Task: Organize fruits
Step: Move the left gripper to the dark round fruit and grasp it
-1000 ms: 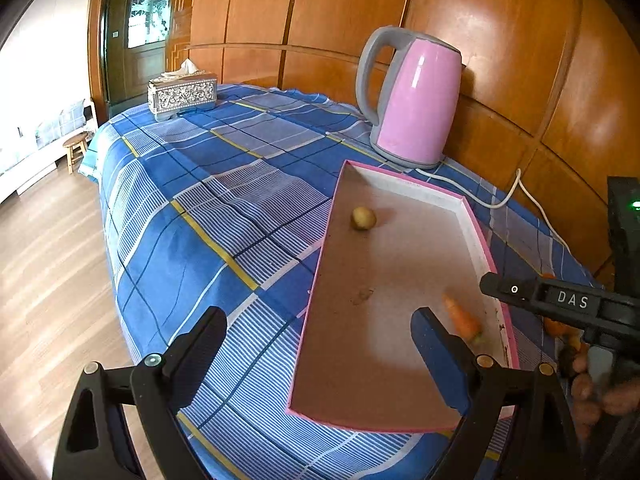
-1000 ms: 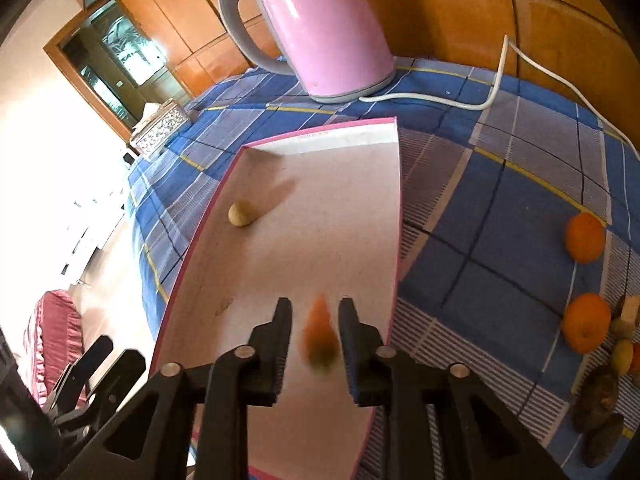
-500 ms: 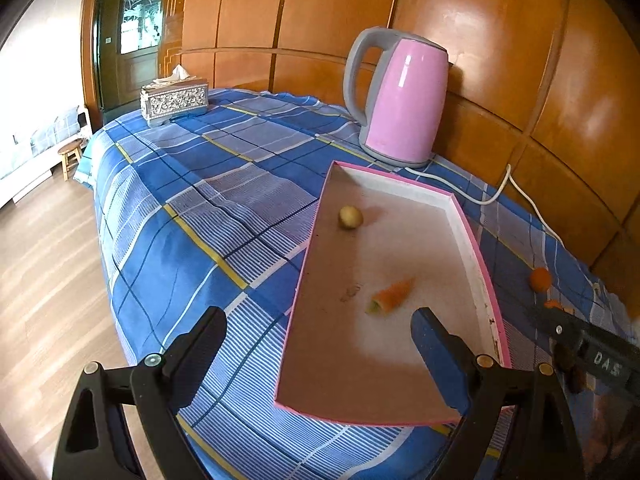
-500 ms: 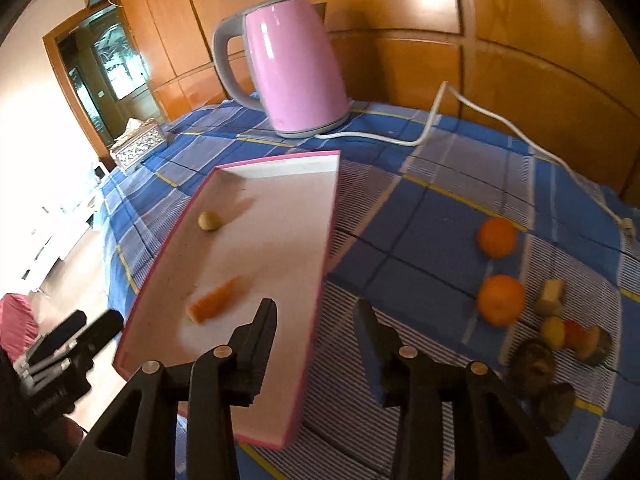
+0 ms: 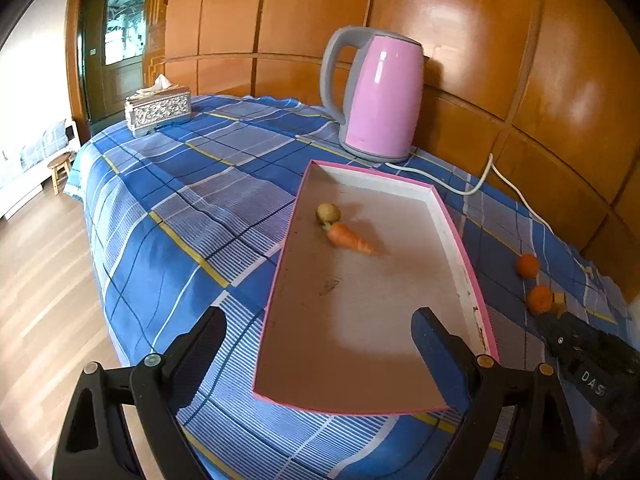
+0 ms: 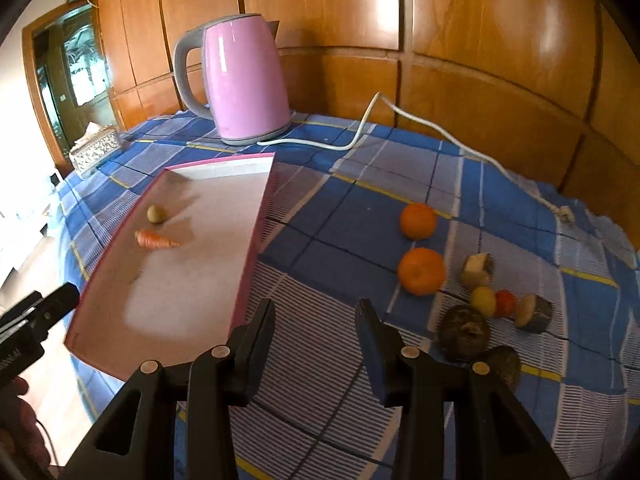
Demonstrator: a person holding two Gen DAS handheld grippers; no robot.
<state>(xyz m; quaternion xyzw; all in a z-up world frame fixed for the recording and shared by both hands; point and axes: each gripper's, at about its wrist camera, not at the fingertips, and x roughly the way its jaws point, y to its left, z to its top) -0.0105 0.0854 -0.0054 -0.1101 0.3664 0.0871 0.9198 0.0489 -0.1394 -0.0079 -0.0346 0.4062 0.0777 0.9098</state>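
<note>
A pink-rimmed tray (image 5: 452, 232) lies on the blue checked cloth. In it an orange carrot (image 5: 348, 238) rests next to a small yellowish round fruit (image 5: 328, 213). My left gripper (image 5: 318, 332) stands wide open over the tray's near end, with nothing between its fingers. My right gripper (image 6: 316, 312) is open and empty above the cloth, just right of the tray's rim (image 6: 256, 232). Ahead and to its right lie two oranges (image 6: 418, 221) (image 6: 421, 271). Beyond them are cut pieces (image 6: 478, 268), a small yellow fruit (image 6: 483, 300), a red one (image 6: 505, 303) and two dark fruits (image 6: 464, 332).
A pink kettle (image 6: 244, 80) stands behind the tray and its white cord (image 6: 400, 120) trails right along the wood wall. A silver tissue box (image 5: 158, 108) sits at the far left corner. The table's edge drops to a wooden floor (image 5: 40, 280) on the left.
The right gripper opened and let go of the carrot, which rolled up the tray to the small round fruit. That gripper then swung right, off the tray toward the loose fruits. The left gripper stayed nearly still.
</note>
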